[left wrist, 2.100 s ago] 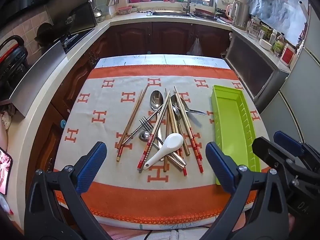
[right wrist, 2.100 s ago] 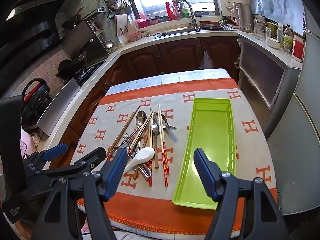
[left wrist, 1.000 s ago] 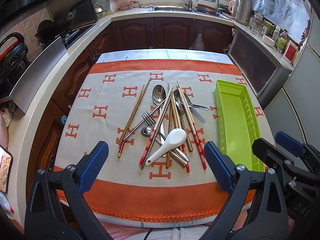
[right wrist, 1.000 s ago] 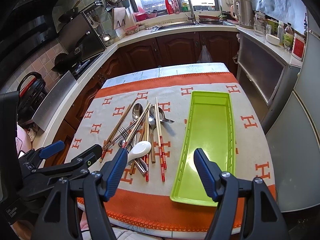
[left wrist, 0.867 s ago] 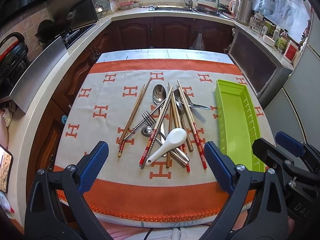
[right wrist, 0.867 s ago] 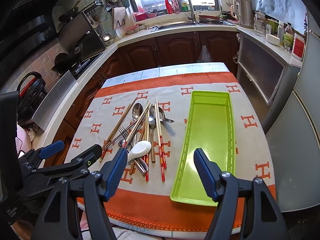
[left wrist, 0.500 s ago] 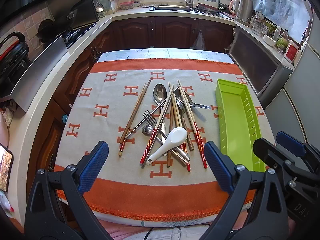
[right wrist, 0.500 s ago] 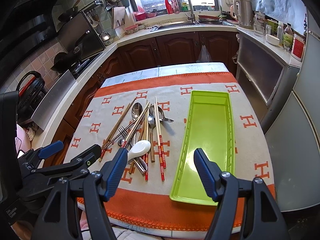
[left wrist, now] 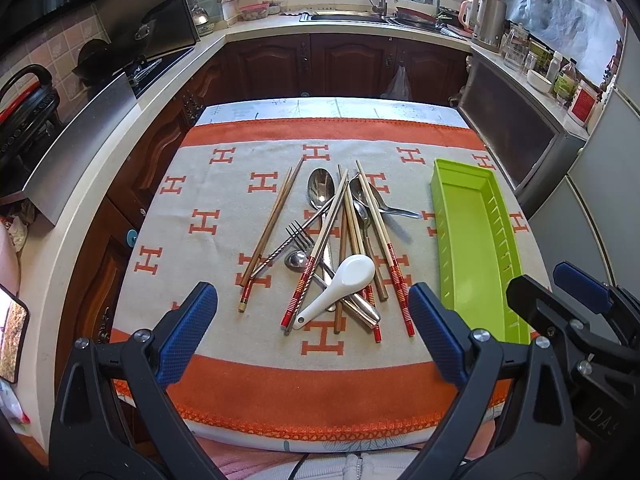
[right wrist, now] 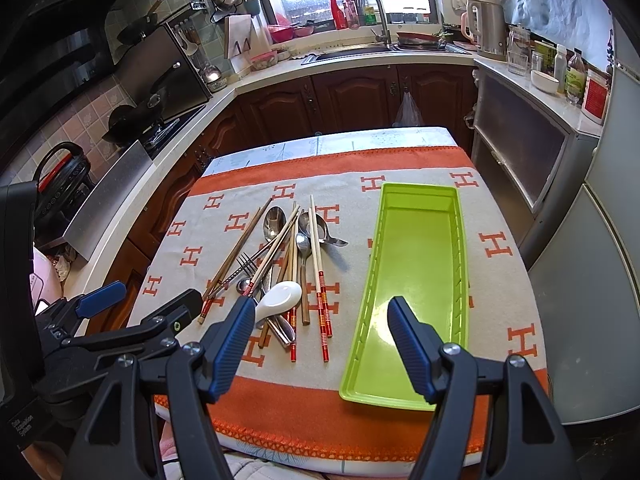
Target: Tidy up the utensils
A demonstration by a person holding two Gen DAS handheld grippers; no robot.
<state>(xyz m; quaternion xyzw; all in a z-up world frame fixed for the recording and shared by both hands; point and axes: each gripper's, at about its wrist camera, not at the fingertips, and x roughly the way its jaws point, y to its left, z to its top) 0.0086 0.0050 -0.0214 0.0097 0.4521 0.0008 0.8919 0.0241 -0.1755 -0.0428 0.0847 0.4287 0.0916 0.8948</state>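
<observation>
While I held both claws back, the utensil pile (left wrist: 336,248) lay mid-cloth: white spoon (left wrist: 340,286) atop chopsticks, fork, metal spoons. Green tray (right wrist: 416,280) sat empty at its 3 o'clock. Left gripper (left wrist: 312,332) and right gripper (right wrist: 322,346) were spread wide, grasping nothing, near the tablecloth (left wrist: 200,184) edge at 6 o'clock.

Matt woven orange-and-cream cloth (left wrist: 224,184) with stitched hem; on it, glossy white ceramic spoon (left wrist: 340,284), polished metal spoons (left wrist: 321,190) and fork (left wrist: 298,236), smooth wooden chopsticks (left wrist: 270,226); right of these, glossy lime-green plastic tray (right wrist: 416,264); matt black plastic grippers, textured blue pads (right wrist: 234,342)
</observation>
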